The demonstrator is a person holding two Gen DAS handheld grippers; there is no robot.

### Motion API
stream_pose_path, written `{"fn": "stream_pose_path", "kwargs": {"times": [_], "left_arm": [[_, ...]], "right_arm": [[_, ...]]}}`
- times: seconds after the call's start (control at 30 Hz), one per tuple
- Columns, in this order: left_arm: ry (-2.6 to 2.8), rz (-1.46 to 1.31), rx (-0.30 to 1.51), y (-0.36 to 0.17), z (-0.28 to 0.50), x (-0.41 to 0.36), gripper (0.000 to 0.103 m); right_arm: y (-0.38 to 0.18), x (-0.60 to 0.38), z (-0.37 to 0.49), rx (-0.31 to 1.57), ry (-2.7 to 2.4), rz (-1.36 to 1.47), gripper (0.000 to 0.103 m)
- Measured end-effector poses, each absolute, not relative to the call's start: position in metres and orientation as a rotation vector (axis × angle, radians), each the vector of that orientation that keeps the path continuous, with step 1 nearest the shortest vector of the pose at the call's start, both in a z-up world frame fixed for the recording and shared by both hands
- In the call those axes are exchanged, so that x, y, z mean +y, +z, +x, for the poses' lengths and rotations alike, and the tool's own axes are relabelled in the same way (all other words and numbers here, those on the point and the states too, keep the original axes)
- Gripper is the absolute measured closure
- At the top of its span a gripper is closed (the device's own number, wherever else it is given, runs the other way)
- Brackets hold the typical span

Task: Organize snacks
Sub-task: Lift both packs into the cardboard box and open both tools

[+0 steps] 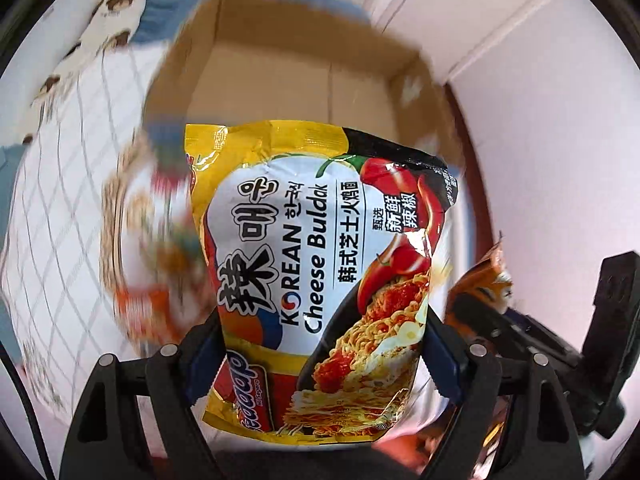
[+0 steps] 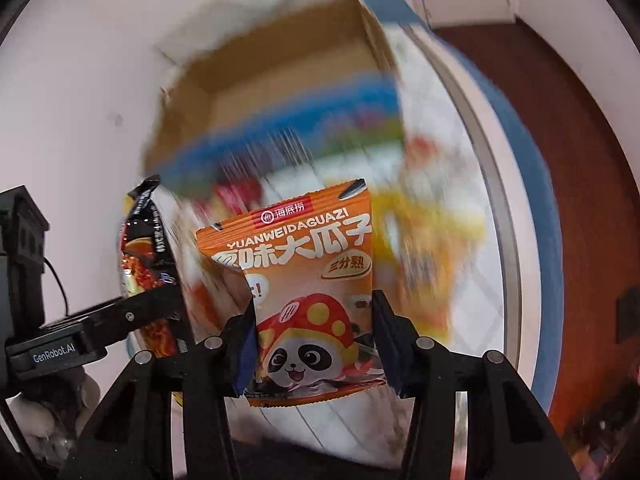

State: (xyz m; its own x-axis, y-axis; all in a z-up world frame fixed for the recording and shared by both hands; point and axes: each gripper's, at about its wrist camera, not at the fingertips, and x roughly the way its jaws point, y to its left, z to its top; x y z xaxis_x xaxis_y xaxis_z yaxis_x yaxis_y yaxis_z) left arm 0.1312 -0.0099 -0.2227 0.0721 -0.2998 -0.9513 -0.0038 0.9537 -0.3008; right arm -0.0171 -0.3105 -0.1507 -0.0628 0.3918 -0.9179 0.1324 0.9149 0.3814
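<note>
My left gripper (image 1: 320, 344) is shut on a yellow Korean Cheese Buldak noodle packet (image 1: 320, 264) and holds it up in front of an open cardboard box (image 1: 280, 72). My right gripper (image 2: 314, 340) is shut on an orange sunflower-seed packet with a panda (image 2: 308, 280). That orange packet (image 1: 484, 280) and the right gripper show at the right of the left wrist view. The noodle packet (image 2: 144, 256) and the left gripper show at the left of the right wrist view. The box (image 2: 248, 80) lies beyond both packets.
Several blurred snack packets (image 1: 160, 248) lie on a white checked cloth (image 1: 60, 200) with blue edging; they also show in the right wrist view (image 2: 320, 152). White walls stand behind the box. A brown floor (image 2: 580, 160) lies at the right.
</note>
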Motion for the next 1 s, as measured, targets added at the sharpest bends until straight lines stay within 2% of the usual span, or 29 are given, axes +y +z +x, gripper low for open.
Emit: {"fn": "stream_pose_path", "kwargs": {"times": [0.1, 0.17, 0.3, 0.5, 0.6, 0.8, 0.87, 0.93, 1.0], "left_arm": [[-0.213, -0.259, 1.472, -0.21, 0.139, -0.015, 0.018], [-0.169, -0.264, 1.53, -0.217, 0.15, -0.019, 0.018], [-0.114, -0.235, 1.624, -0.264, 0.175, -0.006, 0.018], [-0.058, -0.315, 1.842, -0.37, 0.197, 0.023, 0.018], [-0.034, -0.319, 1.892, -0.401, 0.206, 0.027, 0.018], [-0.021, -0.296, 1.943, -0.423, 0.219, 0.019, 0.018], [-0.008, -0.309, 1.958, -0.429, 0.219, 0.02, 0.018], [-0.024, -0.303, 1.953, -0.428, 0.222, 0.013, 0.017], [-0.031, -0.266, 1.932, -0.428, 0.225, 0.016, 0.015]], "right_arm": [[-0.137, -0.296, 0.043, 1.547, 0.234, 0.377, 0.05], [-0.135, -0.292, 0.082, 1.512, 0.233, 0.366, 0.05], [-0.151, -0.282, 0.15, 1.497, 0.226, 0.328, 0.05], [-0.242, -0.265, 0.231, 1.605, 0.207, 0.29, 0.05], [-0.293, -0.239, 0.248, 1.666, 0.207, 0.278, 0.05], [-0.351, -0.216, 0.264, 1.732, 0.23, 0.206, 0.05], [-0.356, -0.215, 0.256, 1.742, 0.246, 0.209, 0.049], [-0.365, -0.213, 0.258, 1.762, 0.265, 0.221, 0.042], [-0.369, -0.215, 0.257, 1.778, 0.28, 0.214, 0.011]]}}
